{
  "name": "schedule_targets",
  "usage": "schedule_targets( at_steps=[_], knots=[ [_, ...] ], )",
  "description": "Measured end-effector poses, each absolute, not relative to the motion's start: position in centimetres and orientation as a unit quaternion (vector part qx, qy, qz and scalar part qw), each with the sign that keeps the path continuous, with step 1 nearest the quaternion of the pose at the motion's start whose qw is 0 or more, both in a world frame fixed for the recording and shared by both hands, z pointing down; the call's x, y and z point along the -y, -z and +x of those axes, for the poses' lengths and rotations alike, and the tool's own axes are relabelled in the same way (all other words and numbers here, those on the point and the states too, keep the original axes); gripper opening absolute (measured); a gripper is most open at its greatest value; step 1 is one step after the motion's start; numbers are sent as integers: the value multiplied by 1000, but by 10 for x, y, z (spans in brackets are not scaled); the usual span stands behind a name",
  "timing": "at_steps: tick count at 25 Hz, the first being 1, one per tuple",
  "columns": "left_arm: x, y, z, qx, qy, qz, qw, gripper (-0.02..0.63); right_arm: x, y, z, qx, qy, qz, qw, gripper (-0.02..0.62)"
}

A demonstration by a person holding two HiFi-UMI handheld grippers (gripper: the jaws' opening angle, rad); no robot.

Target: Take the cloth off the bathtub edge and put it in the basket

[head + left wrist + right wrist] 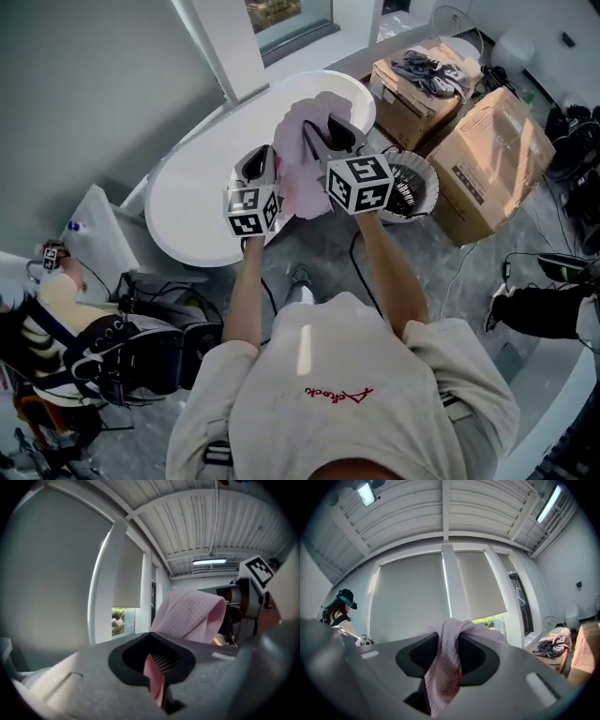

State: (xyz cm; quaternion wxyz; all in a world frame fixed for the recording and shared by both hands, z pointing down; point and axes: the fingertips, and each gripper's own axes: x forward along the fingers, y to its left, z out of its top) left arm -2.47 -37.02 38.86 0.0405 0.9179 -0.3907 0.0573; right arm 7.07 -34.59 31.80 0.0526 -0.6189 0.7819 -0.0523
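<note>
A pink waffle-weave cloth (pixel 302 159) hangs in the air above the white bathtub (pixel 202 178), stretched between both grippers. My left gripper (pixel 257 167) is shut on one end of it; in the left gripper view the cloth (pixel 190 616) is pinched at the jaws and folds up beyond them. My right gripper (pixel 334 137) is shut on the other end, and in the right gripper view the cloth (pixel 446 660) bunches between the dark pads. The round basket (pixel 419 174), white-rimmed with a dark wire inside, stands on the floor just right of the tub and below the right gripper.
Two cardboard boxes (pixel 494 159) stand right of the basket, the far one (pixel 411 94) topped with dark clothes. A person (pixel 56 319) sits at the lower left beside a white stand. Cables and dark bags lie on the floor at the right edge.
</note>
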Motion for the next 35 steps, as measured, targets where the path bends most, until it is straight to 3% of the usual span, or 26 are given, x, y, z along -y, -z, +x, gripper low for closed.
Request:
schedule_targets(
  at_steps=[17,35],
  knots=[
    [328,-366,229,90,-33,995,33,0,248,-285,281,-549,-5,-835,35,141],
    [291,-356,322,-70,-30,997,29,0,184,-281,349,-403,-2,-914,51,141]
  ],
)
